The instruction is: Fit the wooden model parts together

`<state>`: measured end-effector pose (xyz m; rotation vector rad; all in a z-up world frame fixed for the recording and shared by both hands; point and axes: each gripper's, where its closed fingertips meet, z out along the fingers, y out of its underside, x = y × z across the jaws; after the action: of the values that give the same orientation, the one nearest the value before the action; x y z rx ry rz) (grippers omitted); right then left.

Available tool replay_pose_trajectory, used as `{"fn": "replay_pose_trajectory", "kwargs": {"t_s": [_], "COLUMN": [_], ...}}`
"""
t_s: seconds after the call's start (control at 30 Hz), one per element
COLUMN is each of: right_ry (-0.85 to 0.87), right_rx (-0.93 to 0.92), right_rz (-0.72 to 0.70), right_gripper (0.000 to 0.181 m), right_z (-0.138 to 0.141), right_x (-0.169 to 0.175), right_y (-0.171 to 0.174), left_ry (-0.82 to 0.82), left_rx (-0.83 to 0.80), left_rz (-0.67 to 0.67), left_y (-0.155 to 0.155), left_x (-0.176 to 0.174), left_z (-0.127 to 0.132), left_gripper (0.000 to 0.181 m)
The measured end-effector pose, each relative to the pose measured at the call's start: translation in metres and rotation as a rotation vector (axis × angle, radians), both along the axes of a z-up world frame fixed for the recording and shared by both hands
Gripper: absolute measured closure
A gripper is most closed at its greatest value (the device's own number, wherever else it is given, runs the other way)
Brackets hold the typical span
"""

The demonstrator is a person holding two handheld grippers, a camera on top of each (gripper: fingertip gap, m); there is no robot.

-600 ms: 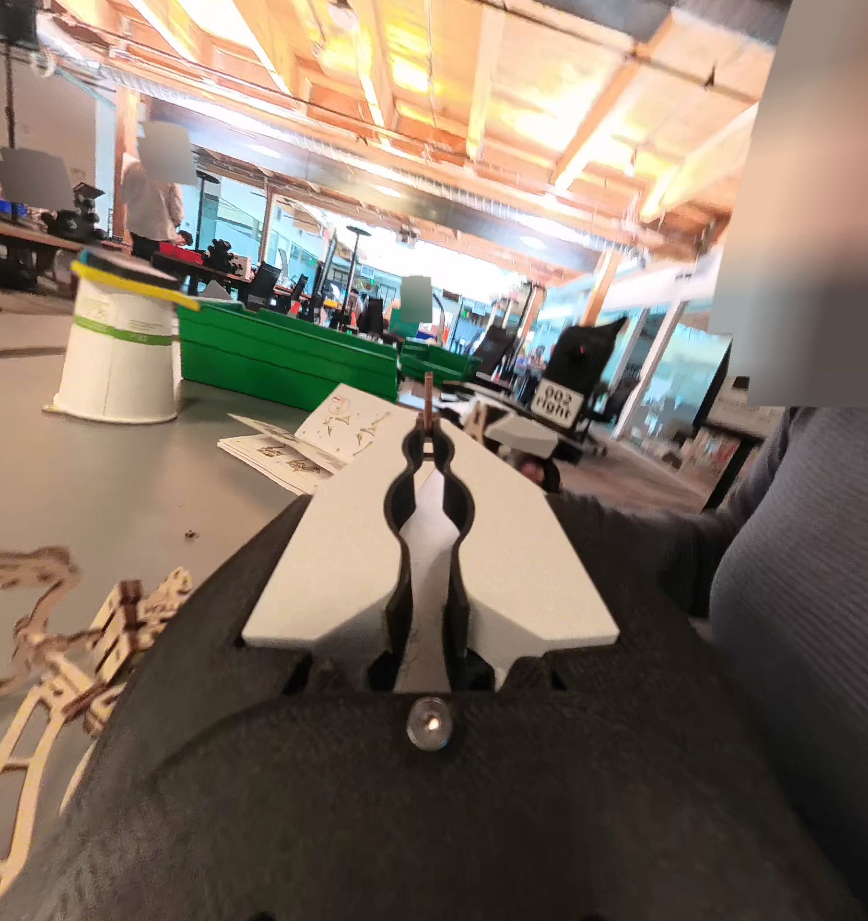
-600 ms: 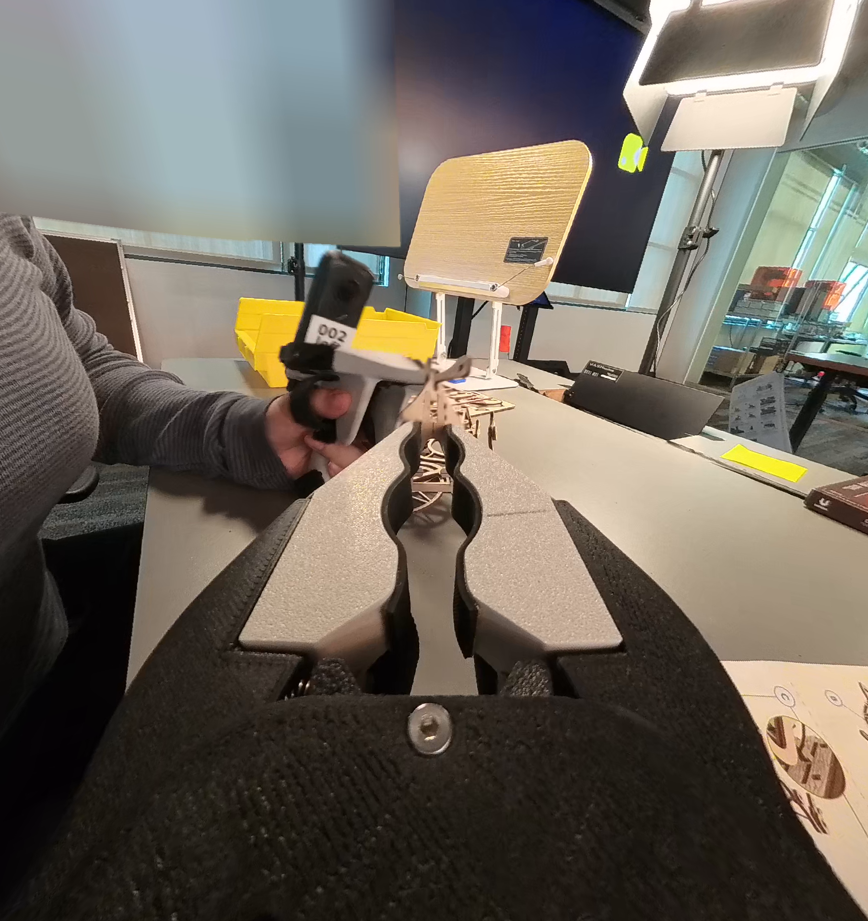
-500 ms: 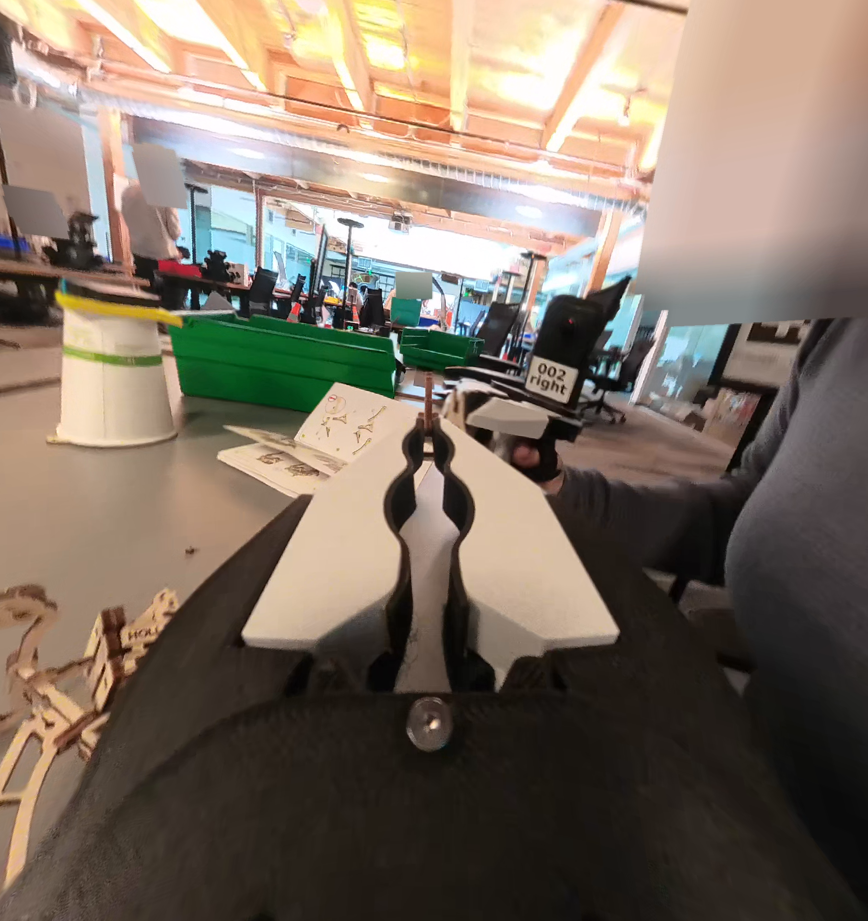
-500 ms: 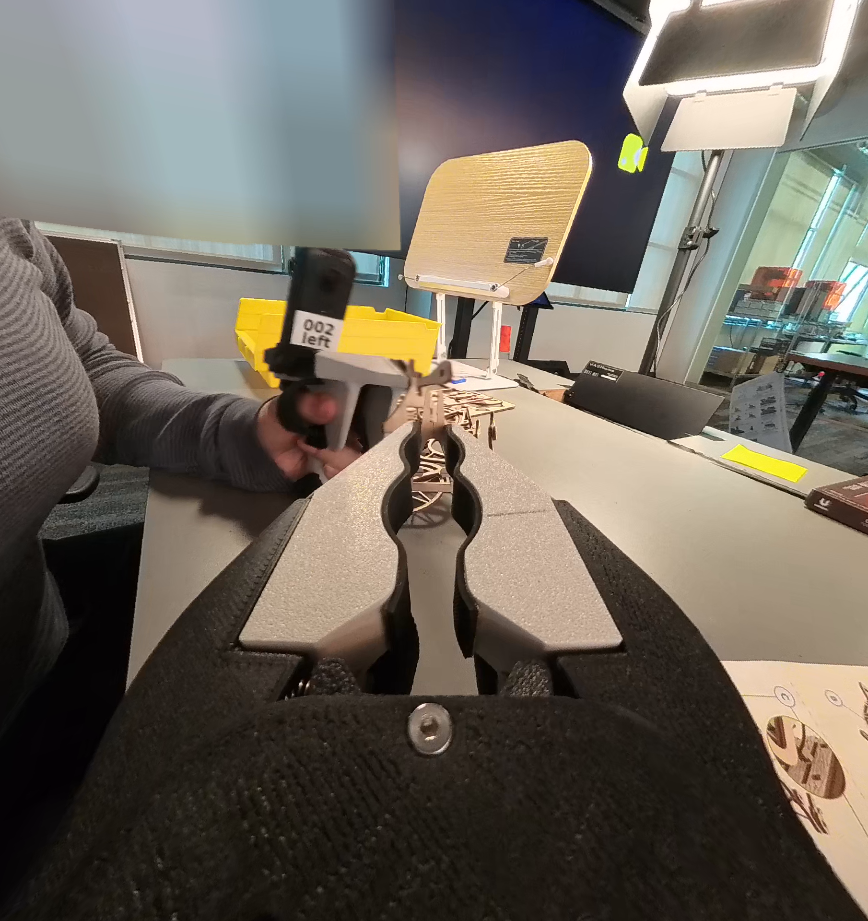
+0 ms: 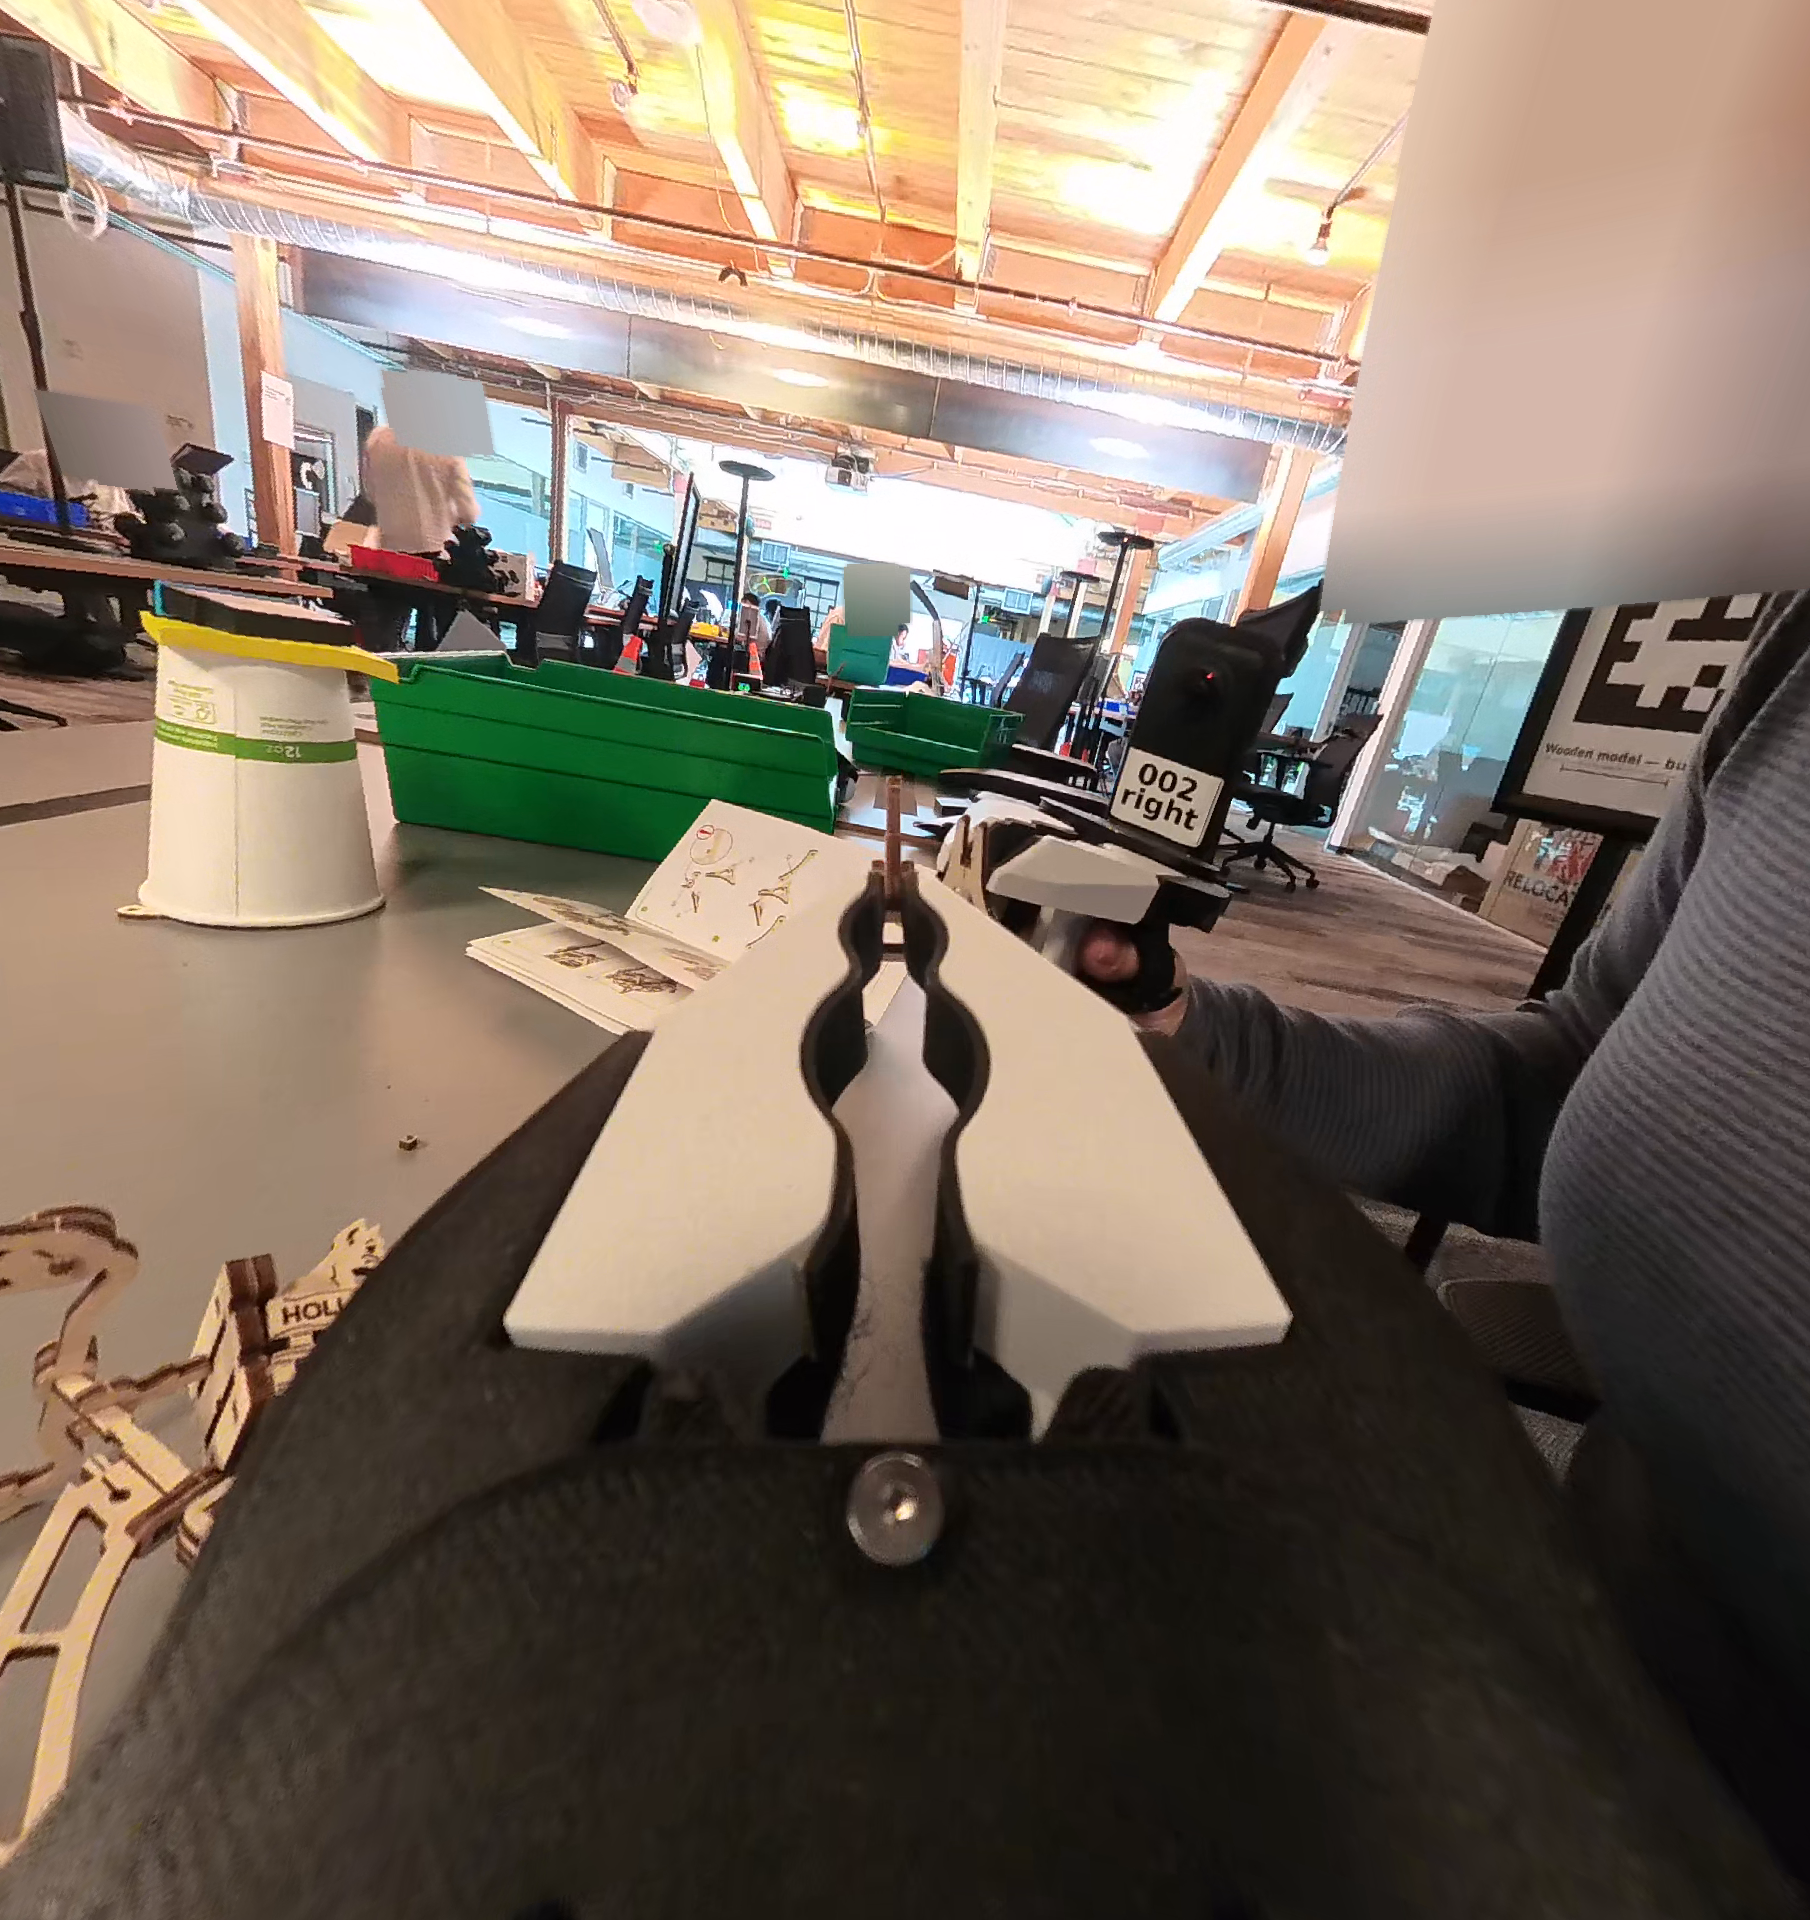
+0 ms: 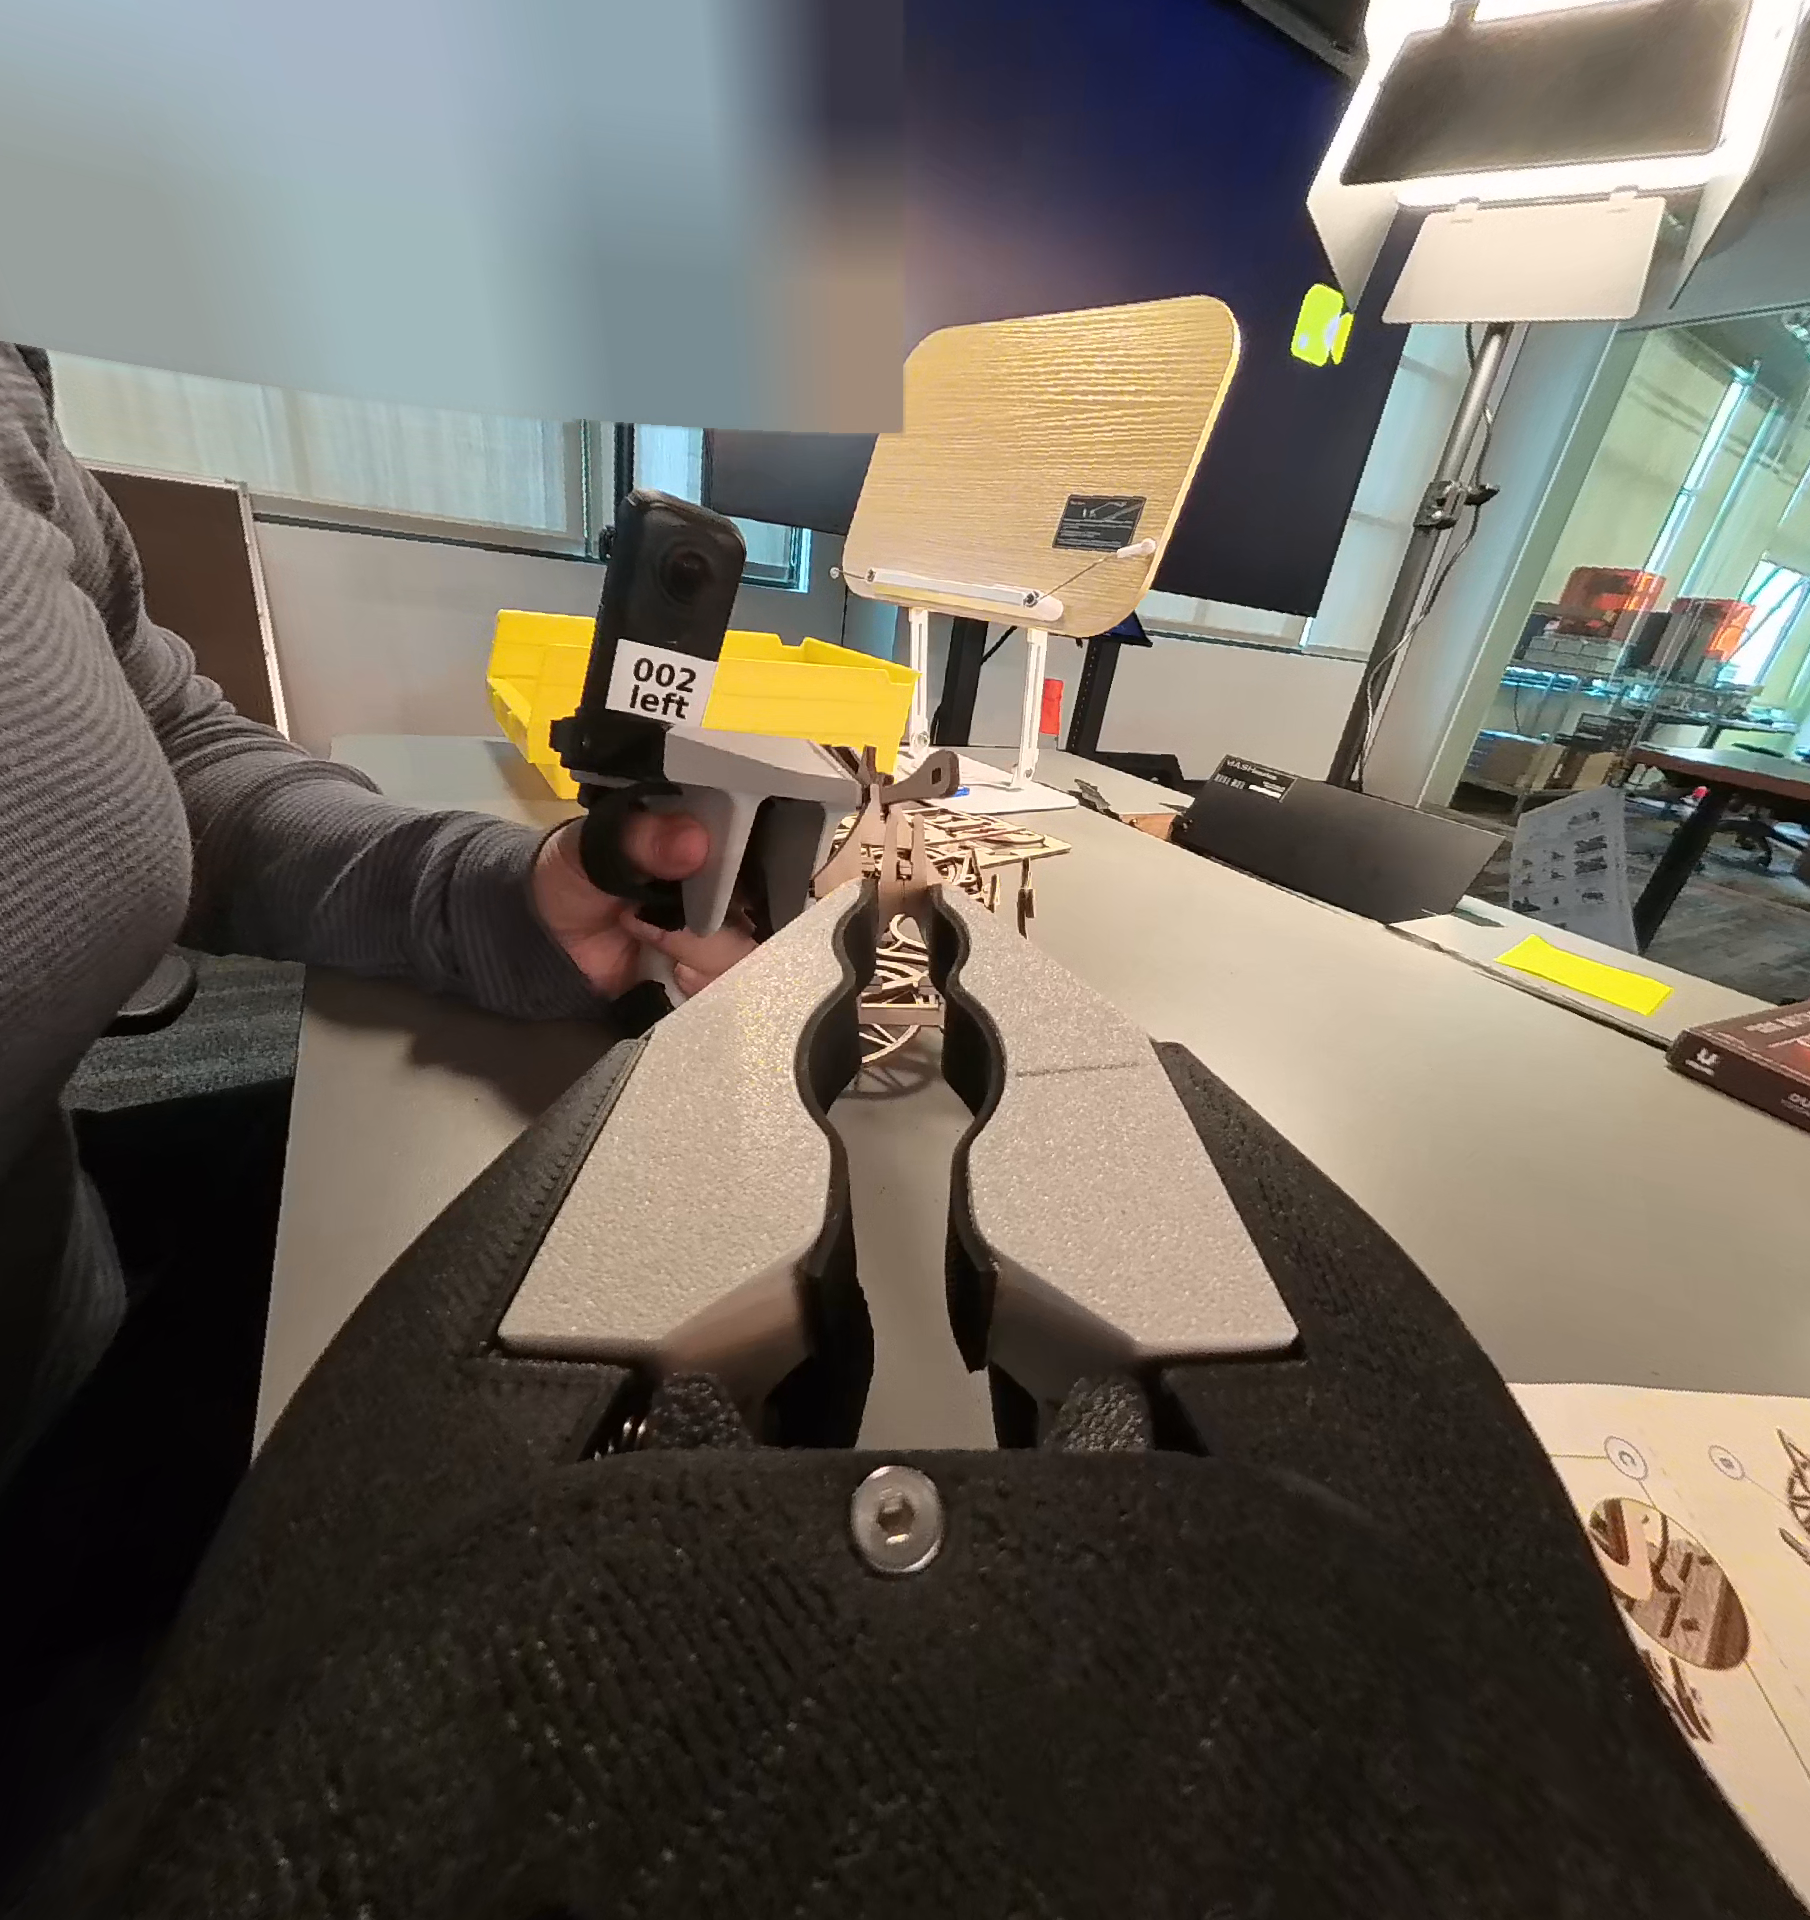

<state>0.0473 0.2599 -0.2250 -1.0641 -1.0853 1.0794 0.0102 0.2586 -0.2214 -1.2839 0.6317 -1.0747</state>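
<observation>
1. A thin wooden piece [image 5: 893,831] stands up between the tips of the left hand-held gripper [image 5: 893,891], which is clenched on it. In the right wrist view this piece [image 6: 906,795] has small arms that stick out.
2. The right hand-held gripper [image 6: 896,896] is clenched on another small wooden part [image 6: 899,871]. The two parts meet just above the tabletop [image 6: 1244,1039], in front of the person.
3. Each hand-held gripper is held level and they point at each other. A hand [image 6: 620,904] in a gray striped sleeve [image 6: 361,862] grips the left handle.
4. More wooden model parts [image 5: 101,1382] lie flat on the gray tabletop [image 5: 205,1039], to the left.
5. An open paper booklet [image 5: 672,914] lies past the tips. A white cup [image 5: 252,790] stands upside down beside a green bin [image 5: 610,758].
6. On the other side are a yellow bin [image 6: 807,696], a wooden board on a stand [image 6: 1046,468] and a dark book [image 6: 1784,1060].
7. The room is big, with wooden beams [image 5: 776,125] overhead and desks far back.
</observation>
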Motion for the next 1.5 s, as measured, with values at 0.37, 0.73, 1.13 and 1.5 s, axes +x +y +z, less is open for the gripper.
{"fn": "replay_pose_trajectory", "kwargs": {"t_s": [0.37,0.73,1.13,1.5], "right_ry": [0.003,0.003,0.003,-0.048], "right_rx": [-0.005,-0.006,-0.001,0.201], "right_rz": [0.0,-0.002,0.0,-0.298], "right_gripper": [0.176,0.176,0.176,0.176], "right_z": [0.0,0.0,0.0,0.003], "right_x": [0.0,0.001,0.001,0.011], "right_y": [0.001,0.001,0.001,0.024], "left_ry": [-0.021,-0.025,-0.029,-0.008], "left_rx": [-0.028,-0.032,-0.03,0.021], "left_rz": [0.007,0.002,0.001,0.018], "left_y": [0.004,0.004,0.007,0.004], "left_x": [-0.003,-0.004,-0.006,-0.005], "left_z": [0.0,0.001,0.0,0.001], "left_gripper": [0.18,0.18,0.18,0.18]}}
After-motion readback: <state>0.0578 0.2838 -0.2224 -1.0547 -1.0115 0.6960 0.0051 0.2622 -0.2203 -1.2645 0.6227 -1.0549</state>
